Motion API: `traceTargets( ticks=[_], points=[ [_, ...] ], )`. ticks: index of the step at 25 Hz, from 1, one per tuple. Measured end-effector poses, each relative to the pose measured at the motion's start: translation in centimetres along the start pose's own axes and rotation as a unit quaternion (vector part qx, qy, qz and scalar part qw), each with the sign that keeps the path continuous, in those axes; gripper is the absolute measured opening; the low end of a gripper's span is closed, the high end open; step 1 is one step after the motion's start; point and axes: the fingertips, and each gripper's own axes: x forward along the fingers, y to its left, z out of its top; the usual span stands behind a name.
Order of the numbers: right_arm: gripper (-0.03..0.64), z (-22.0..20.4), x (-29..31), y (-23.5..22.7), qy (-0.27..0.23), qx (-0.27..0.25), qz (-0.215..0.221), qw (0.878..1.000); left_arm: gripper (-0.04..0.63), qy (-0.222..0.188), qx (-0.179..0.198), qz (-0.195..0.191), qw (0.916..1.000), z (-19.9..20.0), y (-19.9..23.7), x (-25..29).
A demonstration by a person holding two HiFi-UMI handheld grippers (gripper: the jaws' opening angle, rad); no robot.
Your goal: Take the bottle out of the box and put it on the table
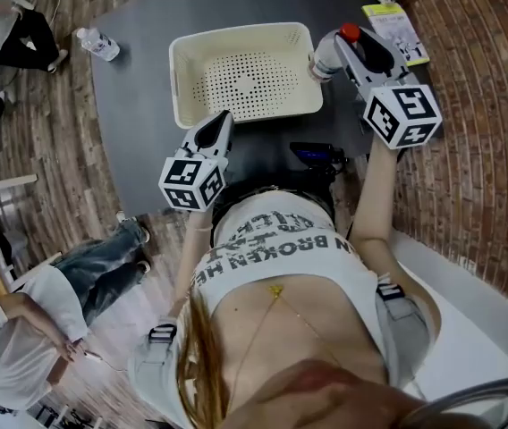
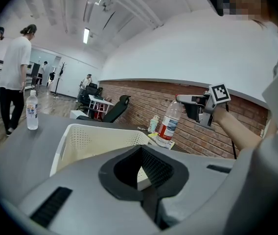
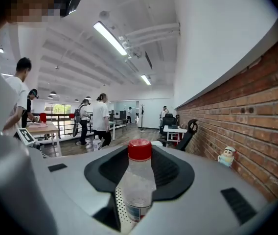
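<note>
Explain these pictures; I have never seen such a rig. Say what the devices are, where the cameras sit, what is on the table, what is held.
No robot: a person holds a grey two-jaw gripper in each hand. One picture looks down from the person's head; the others come from a camera on each gripper. On the dark grey table stand an empty cream perforated plastic basket and a clear water bottle. The right gripper clamps a clear red-capped plastic bottle in the air beside the basket; the left gripper holds nothing.
</note>
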Motion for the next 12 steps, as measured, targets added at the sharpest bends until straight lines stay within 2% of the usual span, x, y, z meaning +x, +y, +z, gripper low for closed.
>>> traceTargets(
  ticks=[6,12],
  points=[
    [0.141,-1.1,-1.9,-3.8,0.006,0.008,-0.054,0.998,0.0,0.004,-0.005,0.005,1.0,-0.2,0.7,0.1],
    [0.141,-2.1,-3.4,-6.5,0.01,0.017,-0.087,0.996,0.0,0.005,-0.008,0.013,0.9999,-0.2,0.9,0.2]
  ],
)
